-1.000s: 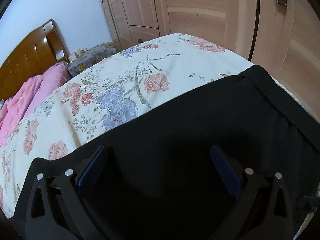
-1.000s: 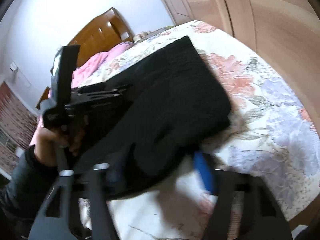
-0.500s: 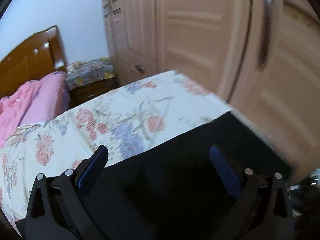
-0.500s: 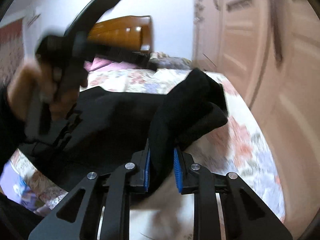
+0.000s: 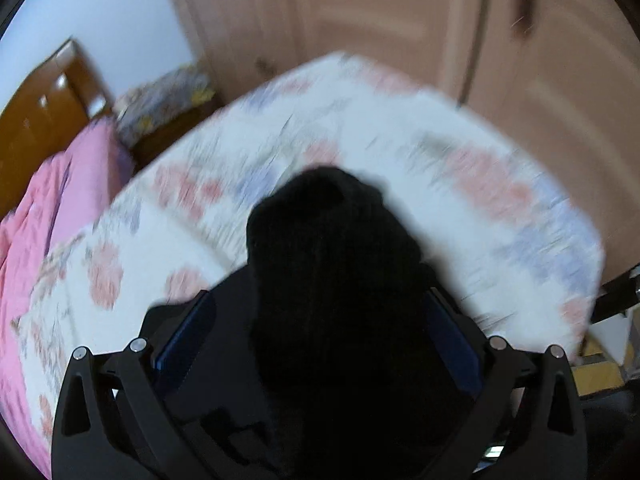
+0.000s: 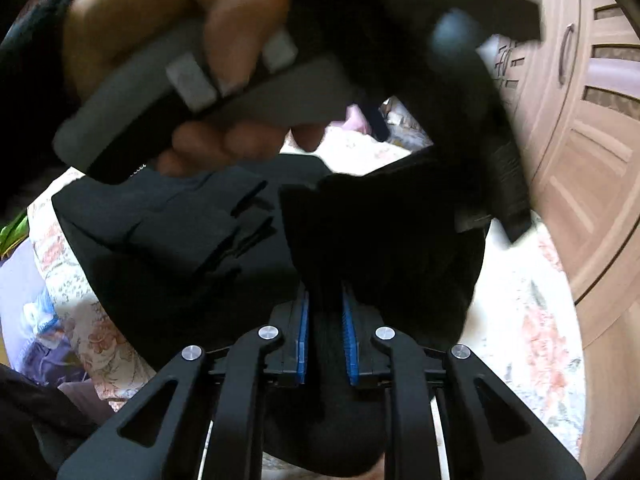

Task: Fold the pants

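Observation:
The black pants [image 6: 168, 240] lie on the flowered bedspread [image 6: 532, 320]. My right gripper [image 6: 325, 304] is shut on a bunched fold of the black pants and holds it up off the bed. My left gripper [image 5: 320, 316] is open, its blue pads wide apart, with a hump of the black pants [image 5: 332, 264] between them. In the right wrist view the left gripper's handle and the hand holding it [image 6: 192, 64] fill the top, just above the lifted cloth. The left wrist view is blurred.
The bed's far edge [image 5: 560, 208] meets wooden wardrobe doors [image 5: 400, 20]. A pink quilt [image 5: 44, 208] and wooden headboard [image 5: 36, 112] are at the left. A nightstand [image 5: 160, 104] stands beside the bed.
My right gripper shut on an edge of the pants and lifted it toward the left gripper. The left gripper stayed open and swung over the bed; a hump of cloth rose between its pads.

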`<action>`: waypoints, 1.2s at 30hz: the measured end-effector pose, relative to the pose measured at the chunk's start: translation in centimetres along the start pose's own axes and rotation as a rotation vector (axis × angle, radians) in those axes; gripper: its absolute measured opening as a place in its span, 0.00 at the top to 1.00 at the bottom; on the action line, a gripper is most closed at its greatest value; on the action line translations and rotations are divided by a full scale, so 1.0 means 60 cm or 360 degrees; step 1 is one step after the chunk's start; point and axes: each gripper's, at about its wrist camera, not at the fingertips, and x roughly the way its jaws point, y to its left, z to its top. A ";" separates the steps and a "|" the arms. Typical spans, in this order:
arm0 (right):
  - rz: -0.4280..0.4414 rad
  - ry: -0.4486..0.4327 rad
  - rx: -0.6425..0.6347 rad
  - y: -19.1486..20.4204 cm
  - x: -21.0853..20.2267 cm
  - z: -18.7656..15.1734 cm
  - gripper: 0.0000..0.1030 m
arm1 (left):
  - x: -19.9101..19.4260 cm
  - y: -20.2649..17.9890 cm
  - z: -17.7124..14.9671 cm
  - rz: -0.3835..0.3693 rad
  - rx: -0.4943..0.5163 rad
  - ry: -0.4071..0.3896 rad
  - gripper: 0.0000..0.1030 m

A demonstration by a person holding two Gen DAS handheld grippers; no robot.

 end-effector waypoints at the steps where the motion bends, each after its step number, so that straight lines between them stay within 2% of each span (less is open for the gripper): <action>1: -0.0001 0.0009 -0.0005 0.002 0.003 0.000 0.83 | 0.015 0.015 -0.011 -0.0034 -0.0039 0.0026 0.02; 3: -0.0002 0.0025 -0.0021 0.005 0.008 0.002 0.83 | 0.030 0.045 -0.032 -0.0159 -0.0165 0.0044 0.02; 7: 0.0006 0.0050 -0.0057 0.007 0.012 0.009 0.80 | 0.041 0.120 -0.069 -0.0578 -0.0524 0.0016 0.02; 10: 0.0000 0.0057 -0.0038 0.004 0.017 0.013 0.78 | 0.065 0.143 -0.078 -0.0531 -0.0596 0.0080 0.02; 13: -0.0001 0.0056 -0.0026 0.008 0.015 0.015 0.78 | 0.083 0.156 -0.081 -0.0769 -0.0687 0.0097 0.02; 15: 0.0032 0.0062 -0.0024 0.011 0.017 0.013 0.69 | 0.076 0.152 -0.078 -0.0750 -0.0688 0.0072 0.02; 18: 0.0026 0.0057 -0.0027 0.008 0.016 0.008 0.68 | 0.059 0.130 -0.066 -0.0835 -0.0622 0.0028 0.02; 21: 0.0035 0.0046 -0.0002 0.004 0.013 0.007 0.68 | 0.068 0.113 -0.060 -0.0701 -0.0553 0.0085 0.02; 22: 0.0032 0.0039 0.0005 0.003 0.010 0.006 0.68 | 0.075 0.113 -0.061 -0.0704 -0.0555 0.0101 0.02; 24: 0.0031 0.0014 0.0022 -0.003 0.003 0.003 0.68 | 0.084 0.116 -0.066 -0.0737 -0.0585 0.0093 0.02; 27: 0.0005 -0.0102 0.0134 -0.029 -0.030 -0.003 0.68 | 0.067 0.106 -0.070 -0.0918 -0.0575 0.0061 0.02; 29: -0.0041 -0.0202 0.0251 -0.057 -0.056 -0.008 0.67 | 0.048 0.080 -0.065 -0.0774 -0.0445 0.0048 0.02; 31: -0.0160 -0.0249 0.0391 -0.098 -0.072 -0.018 0.52 | 0.049 0.059 -0.060 -0.0670 -0.0347 0.0084 0.02; 32: -0.0205 -0.0217 0.0425 -0.116 -0.068 -0.022 0.40 | 0.054 0.053 -0.057 -0.0633 -0.0334 0.0108 0.02; 34: -0.0252 -0.0132 0.0452 -0.139 -0.052 -0.030 0.37 | 0.068 0.050 -0.055 -0.0603 -0.0348 0.0132 0.04; 36: -0.0270 -0.0008 0.0468 -0.157 -0.028 -0.038 0.32 | 0.070 0.050 -0.059 -0.0582 -0.0367 0.0124 0.11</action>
